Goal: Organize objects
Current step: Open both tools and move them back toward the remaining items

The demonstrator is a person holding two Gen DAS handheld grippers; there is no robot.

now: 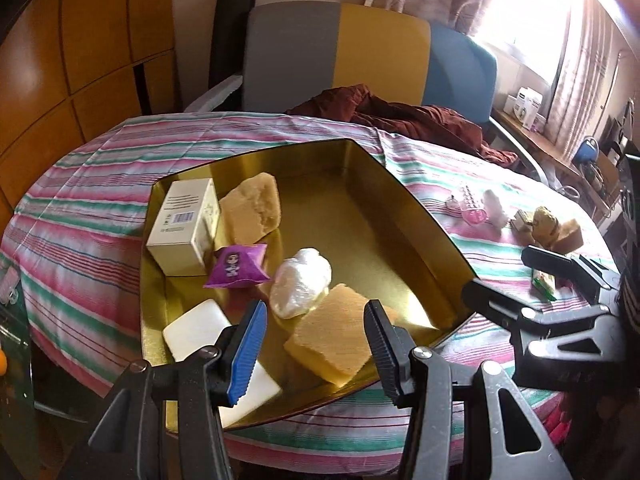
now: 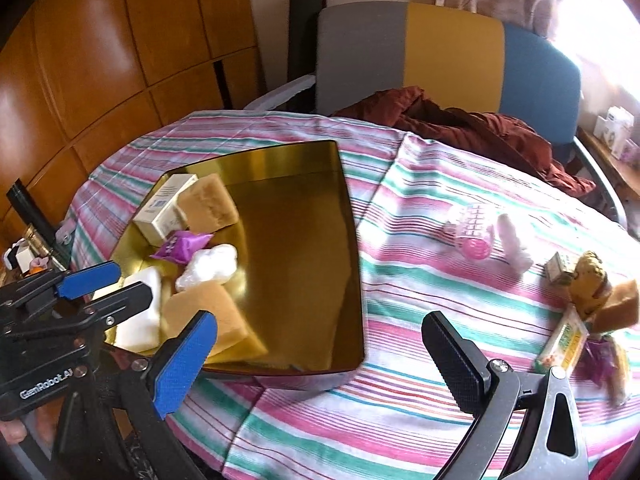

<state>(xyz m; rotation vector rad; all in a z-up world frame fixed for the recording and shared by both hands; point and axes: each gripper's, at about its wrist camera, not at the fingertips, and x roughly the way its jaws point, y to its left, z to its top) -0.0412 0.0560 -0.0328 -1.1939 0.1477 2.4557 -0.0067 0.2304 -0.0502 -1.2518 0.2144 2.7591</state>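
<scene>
Nearest of all, the left gripper hangs over the near end of the gold tin tray, its jaws partly parted with nothing between them; one tan sponge lies on the tray floor below the gap, apart from the pads as far as I can judge. Beside that sponge sit a crumpled white plastic wad, a purple snack packet, a white box, a second sponge chunk and a white bar, all crowded to the tray's left half. Its right half is bare.

What remains to sort lies well apart on the striped cloth: a pink hair roller, a white wad just beside it, and further right a huddle of a small carton, a yellowish lump, a brown sponge piece and a green-and-yellow packet. All look light. The roller looks stiff but hollow and will likely roll, so I would pinch it across its barrel. Sponge and wads are soft and should squash, so a grip through the middle suits them. The packet looks slick and flat, best taken by its long edges.

Over the cloth between tray and huddle, the right gripper is spread wide and empty, touching nothing.
</scene>
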